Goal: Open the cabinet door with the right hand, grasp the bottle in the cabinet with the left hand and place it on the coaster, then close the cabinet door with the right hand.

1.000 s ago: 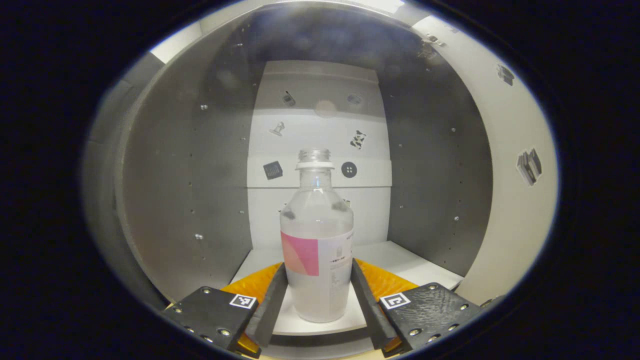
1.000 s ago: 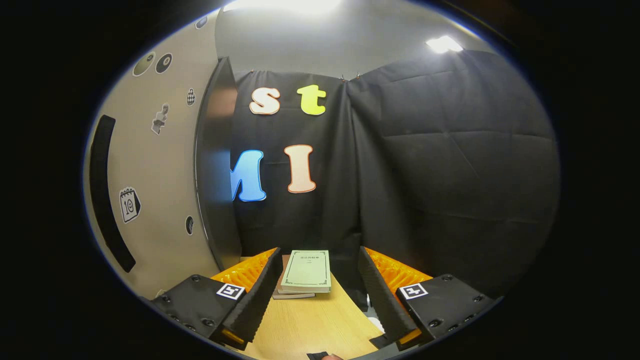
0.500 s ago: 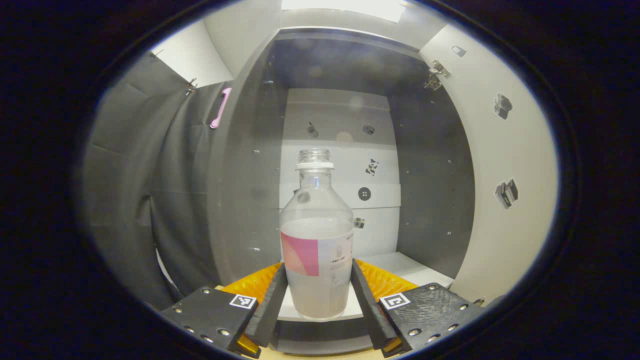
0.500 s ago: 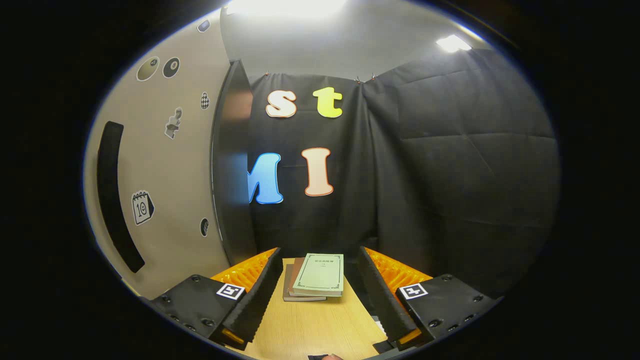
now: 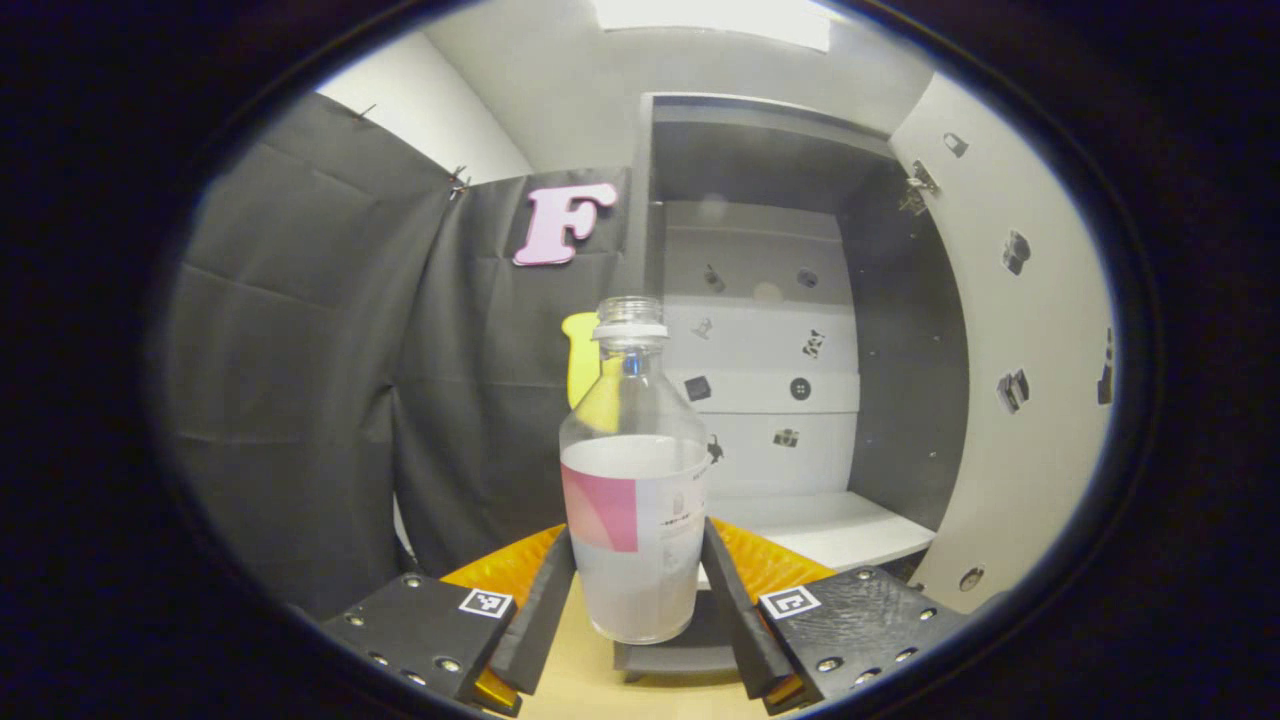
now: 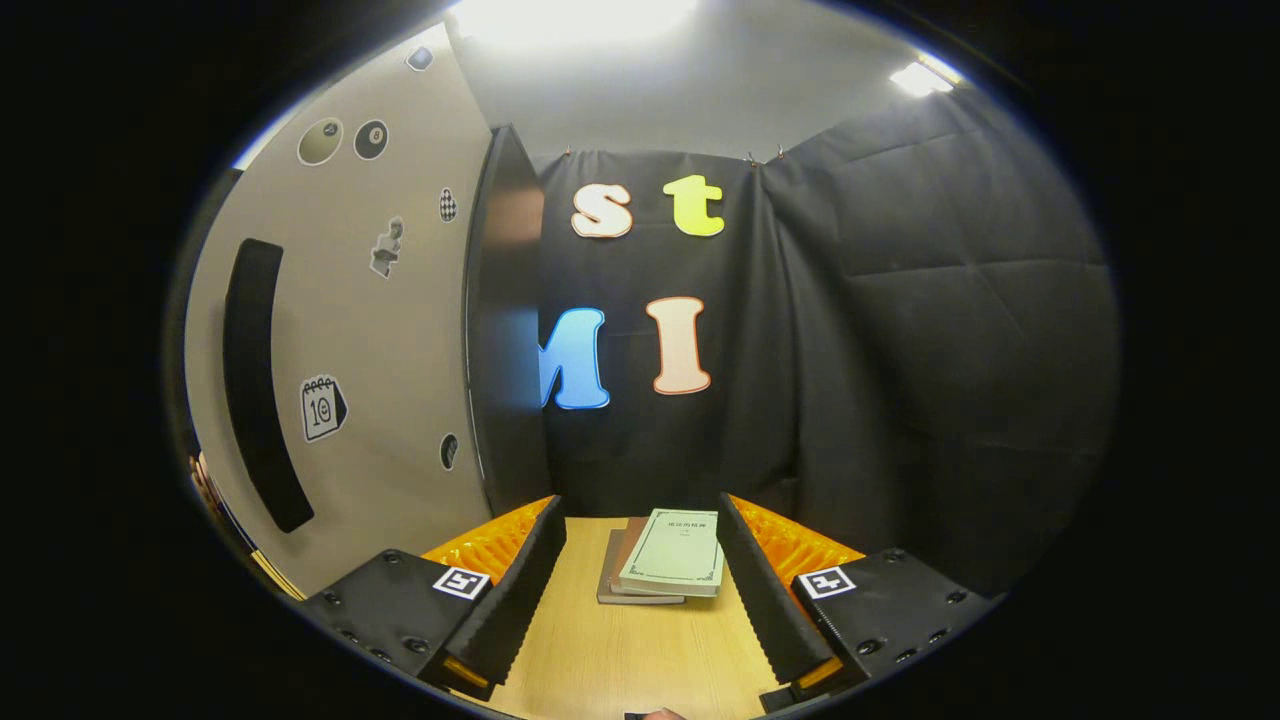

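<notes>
A clear uncapped bottle with a pink and white label, part full of pale liquid, stands upright between the fingers of my left gripper, which is shut on its lower body. The bottle hangs in front of the open cabinet, out of its interior and above the wooden table. The cabinet door stands swung open at the right of the left gripper view. In the right gripper view my right gripper is open with nothing between its fingers, to the right of the door's outer face, whose dark handle is at the left.
A small stack of books lies on the wooden table ahead of the right gripper. The white cabinet shelf is bare. Black cloth walls close the booth on the left and behind.
The left gripper has pulled back and to the left with the bottle, bringing it out of the cabinet. The right gripper has shifted slightly, so the door and books have slid right in its view.
</notes>
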Motion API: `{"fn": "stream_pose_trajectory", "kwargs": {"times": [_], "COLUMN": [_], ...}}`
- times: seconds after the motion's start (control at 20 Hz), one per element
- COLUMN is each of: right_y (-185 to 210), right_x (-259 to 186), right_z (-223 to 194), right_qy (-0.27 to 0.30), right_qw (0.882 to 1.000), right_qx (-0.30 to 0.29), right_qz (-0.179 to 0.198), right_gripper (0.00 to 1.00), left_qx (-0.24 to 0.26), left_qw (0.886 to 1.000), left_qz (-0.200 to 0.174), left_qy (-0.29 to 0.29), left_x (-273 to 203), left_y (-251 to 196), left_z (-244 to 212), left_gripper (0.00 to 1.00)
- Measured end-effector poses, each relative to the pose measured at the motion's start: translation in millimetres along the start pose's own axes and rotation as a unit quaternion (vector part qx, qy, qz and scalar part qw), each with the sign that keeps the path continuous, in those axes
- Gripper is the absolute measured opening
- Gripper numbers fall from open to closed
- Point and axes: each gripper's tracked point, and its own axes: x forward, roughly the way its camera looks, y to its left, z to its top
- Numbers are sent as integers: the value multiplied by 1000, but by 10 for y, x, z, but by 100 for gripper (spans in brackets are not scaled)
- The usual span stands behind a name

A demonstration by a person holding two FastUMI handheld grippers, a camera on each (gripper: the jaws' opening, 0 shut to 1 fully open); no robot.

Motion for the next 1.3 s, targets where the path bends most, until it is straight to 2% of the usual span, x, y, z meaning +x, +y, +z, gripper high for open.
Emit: {"fn": "stream_pose_trajectory", "kwargs": {"times": [0.15, 0.25, 0.35, 0.4, 0.45, 0.55, 0.65, 0.85, 0.9, 1.05, 1.1, 1.15, 1.2, 1.25, 1.3], "right_y": [13, 16, 22, 19, 15, 9, -17, -47, -58, -78, -82, -89, -105, -124, -135], "right_x": [2, 14, 3, -7, -28, -45, -60, -87, -91, -102, -106, -111, -112, -119, -128], "right_z": [-95, -153, -204, -221, -238, -255, -256, -261, -269, -300, -309, -320, -331, -335, -355], "right_qy": [6, 10, 13, 14, 15, 16, 14, 10, 10, 12, 12, 13, 14, 15, 16], "right_qw": [1000, 1000, 1000, 1000, 1000, 999, 1000, 1000, 1000, 1000, 1000, 1000, 1000, 1000, 1000], "right_qx": [2, 2, 7, 8, 10, 11, 11, 12, 12, 15, 16, 15, 12, 8, 5], "right_qz": [13, 18, 24, 25, 26, 27, 25, 18, 16, 9, 7, 5, 2, -1, -4], "right_gripper": [99, 96, 96, 94, 96, 96, 93, 93, 96, 96, 93, 96, 93, 96, 93], "left_qx": [-7, -10, -9, -7, -7, -12, -17, -17, -19, -21, -21, -20, -21, -20, -20], "left_qw": [1000, 999, 999, 999, 999, 998, 998, 998, 997, 997, 996, 996, 995, 995, 995], "left_qz": [25, 37, 45, 48, 50, 52, 56, 62, 62, 62, 63, 65, 65, 65, 64], "left_qy": [2, 5, 9, 12, 12, 14, 17, 30, 32, 46, 53, 60, 66, 71, 76], "left_x": [-273, -444, -604, -666, -734, -853, -926, -1001, -1033, -1089, -1102, -1114, -1125, -1136, -1127], "left_y": [270, 407, 500, 535, 567, 621, 678, 756, 772, 823, 837, 853, 868, 876, 876], "left_z": [-96, -213, -335, -396, -453, -583, -719, -1070, -1165, -1493, -1624, -1753, -1861, -1977, -2074], "left_gripper": [72, 72, 72, 72, 72, 72, 72, 75, 72, 72, 72, 72, 72, 72, 72]}}
